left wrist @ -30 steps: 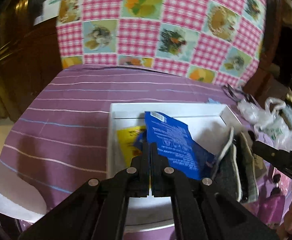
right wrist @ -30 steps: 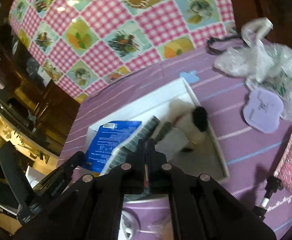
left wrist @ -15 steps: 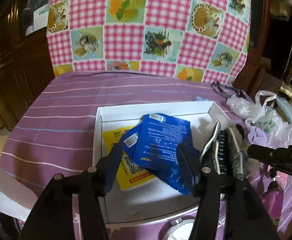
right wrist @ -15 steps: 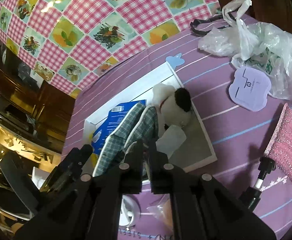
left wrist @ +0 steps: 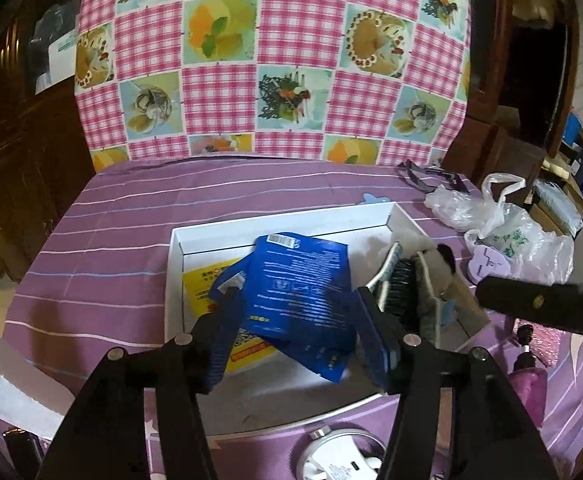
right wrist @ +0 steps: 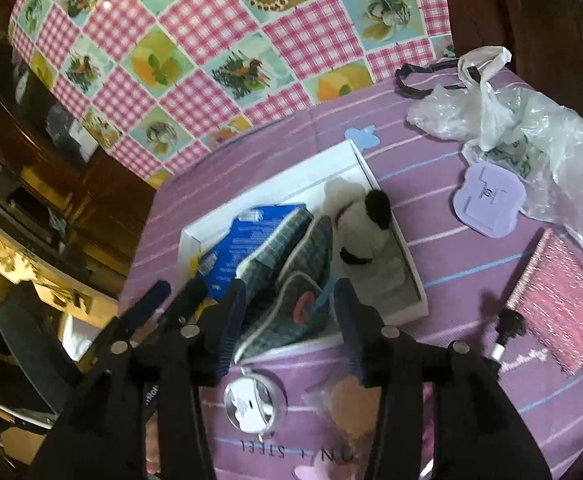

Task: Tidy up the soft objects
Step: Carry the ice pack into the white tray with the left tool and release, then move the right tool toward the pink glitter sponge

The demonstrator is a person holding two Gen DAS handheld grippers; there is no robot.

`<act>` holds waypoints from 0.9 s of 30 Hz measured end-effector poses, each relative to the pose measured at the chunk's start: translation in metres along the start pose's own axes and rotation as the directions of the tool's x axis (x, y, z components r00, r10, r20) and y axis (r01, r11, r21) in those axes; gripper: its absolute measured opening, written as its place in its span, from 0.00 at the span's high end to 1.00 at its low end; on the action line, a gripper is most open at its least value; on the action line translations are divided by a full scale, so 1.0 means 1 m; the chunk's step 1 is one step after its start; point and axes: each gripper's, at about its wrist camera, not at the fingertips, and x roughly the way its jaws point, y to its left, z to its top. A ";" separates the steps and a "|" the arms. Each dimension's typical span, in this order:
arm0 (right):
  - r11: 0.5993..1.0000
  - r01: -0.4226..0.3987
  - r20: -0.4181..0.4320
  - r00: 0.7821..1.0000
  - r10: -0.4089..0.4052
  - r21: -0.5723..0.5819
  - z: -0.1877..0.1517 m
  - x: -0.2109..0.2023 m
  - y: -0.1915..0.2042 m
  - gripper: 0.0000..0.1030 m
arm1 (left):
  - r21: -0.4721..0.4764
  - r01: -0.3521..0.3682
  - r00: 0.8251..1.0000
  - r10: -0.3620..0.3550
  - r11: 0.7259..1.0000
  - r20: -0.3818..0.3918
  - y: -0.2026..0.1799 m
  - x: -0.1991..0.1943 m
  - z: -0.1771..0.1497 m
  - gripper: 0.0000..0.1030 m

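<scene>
While both grippers gape empty | plaid slippers half-hide blue packet | toy perhaps dog

Crumpled plastic bags and lilac card on striped tablecloth

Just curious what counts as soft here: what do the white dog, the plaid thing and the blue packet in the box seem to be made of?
Dog: fuzzy plush, by its matte pile.
Plaid thing: woven cloth, apparently, with pale piped edges; it sags and folds.
Blue packet: likely glossy printed plastic film, creased, with a barcode.
Box: probably smooth white card.
</scene>
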 end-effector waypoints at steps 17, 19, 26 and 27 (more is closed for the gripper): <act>0.997 0.051 -0.133 0.989 -0.057 -0.051 -0.002 -0.037 -0.006 0.54 | -0.001 0.054 0.993 -0.054 0.999 -0.102 -0.021 -0.020 0.007 0.45; 0.997 0.045 -0.123 0.991 -0.051 -0.055 0.000 -0.049 -0.008 0.54 | -0.002 0.062 0.993 -0.062 0.998 -0.104 -0.022 -0.024 0.007 0.45; 0.998 0.049 -0.096 0.994 -0.054 -0.050 0.003 -0.079 -0.016 0.54 | 0.026 0.090 0.993 -0.087 0.996 -0.083 -0.038 -0.040 0.007 0.45; 0.997 0.053 -0.095 0.994 -0.058 -0.054 0.003 -0.081 -0.016 0.54 | 0.032 0.099 0.992 -0.096 0.995 -0.083 -0.041 -0.040 0.007 0.45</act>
